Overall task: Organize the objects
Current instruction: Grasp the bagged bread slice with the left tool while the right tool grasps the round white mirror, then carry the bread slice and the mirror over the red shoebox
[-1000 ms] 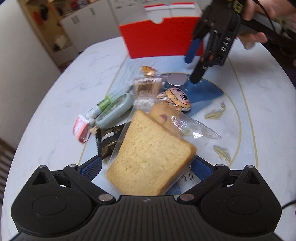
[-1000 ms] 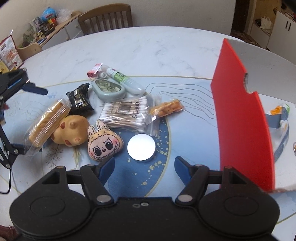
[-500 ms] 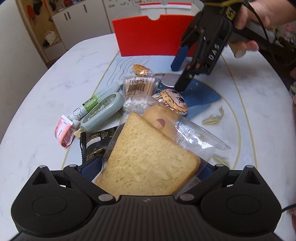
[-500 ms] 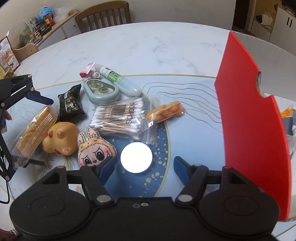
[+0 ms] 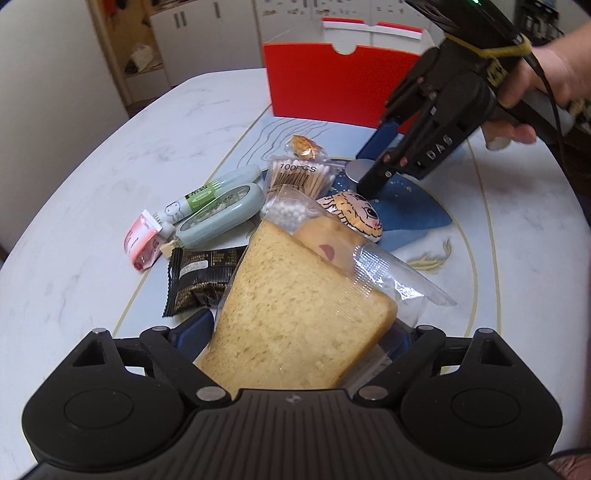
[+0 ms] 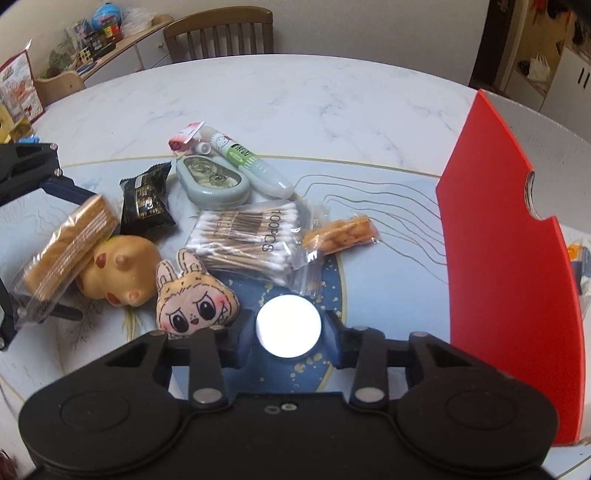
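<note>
My left gripper [image 5: 295, 332] is shut on a bagged slice of bread [image 5: 299, 317] and holds it above the table; it also shows in the right wrist view [image 6: 70, 236]. My right gripper [image 6: 289, 328] has its fingers close on either side of a round silver tin [image 6: 289, 325] on the table; it shows in the left wrist view [image 5: 373, 173] with the tin [image 5: 360, 170]. A cotton swab bag [image 6: 255, 236], a bunny plush [image 6: 192, 295], a yellow squishy toy [image 6: 122, 269] and a snack bar [image 6: 340, 234] lie nearby.
A red box [image 6: 513, 280] stands to the right of the pile. A black snack packet [image 6: 146, 201], a grey-green case [image 6: 212, 181], a white-green tube [image 6: 251, 162] and a pink packet [image 6: 186, 136] lie behind. A chair [image 6: 221, 33] stands beyond the table.
My right gripper has come down and forward and its fingers have closed in around the silver tin. My left gripper has kept the bread and drawn back a little.
</note>
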A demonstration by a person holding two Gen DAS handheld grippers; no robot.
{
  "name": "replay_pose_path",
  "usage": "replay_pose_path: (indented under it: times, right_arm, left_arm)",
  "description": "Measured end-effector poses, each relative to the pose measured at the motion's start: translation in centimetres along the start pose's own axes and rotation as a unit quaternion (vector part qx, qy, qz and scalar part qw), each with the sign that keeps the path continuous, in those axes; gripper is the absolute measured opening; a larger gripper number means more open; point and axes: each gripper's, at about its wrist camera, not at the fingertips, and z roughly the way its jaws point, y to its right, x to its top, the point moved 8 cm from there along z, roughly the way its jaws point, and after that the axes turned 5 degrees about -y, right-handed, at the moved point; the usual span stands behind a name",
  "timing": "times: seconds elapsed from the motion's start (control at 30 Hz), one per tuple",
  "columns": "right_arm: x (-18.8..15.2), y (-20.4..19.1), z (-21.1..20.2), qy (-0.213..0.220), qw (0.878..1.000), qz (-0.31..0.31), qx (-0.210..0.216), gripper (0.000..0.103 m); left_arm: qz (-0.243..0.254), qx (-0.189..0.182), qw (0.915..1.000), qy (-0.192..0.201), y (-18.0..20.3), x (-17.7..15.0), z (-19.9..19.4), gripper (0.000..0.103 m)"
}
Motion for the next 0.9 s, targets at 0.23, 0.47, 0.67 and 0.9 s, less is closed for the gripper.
replay_pose_path:
  times: [0.23, 0.47, 0.67, 0.9]
  right_arm:
    - [-0.7, -0.3, -1.4, 0.013, 1.000, -0.004, 0.004, 0.038]
    - [-1.8, -0.5, -4.1, 0.026, 0.999, 0.005, 0.030, 0.038]
    - [-2.9, -0.6, -7.3, 0.045, 0.998, 0.003, 0.047, 0.038]
    - [-3.8, -0.1, -10.9, 0.067, 0.996, -0.007, 0.056, 0.038]
  left_arm:
    - [-0.064, 0.013, 0.9978, 0.005, 0.3, -0.5, -1.4, 0.083]
    - [-0.142, 0.024, 0.9893, 0.023, 0.9, -0.9, -3.3, 0.079]
    - [-0.188, 0.038, 0.9808, 0.035, 2.3, -0.6, -5.3, 0.079]
    - [-0.218, 0.043, 0.9737, 0.050, 5.1, 1.9, -7.2, 0.079]
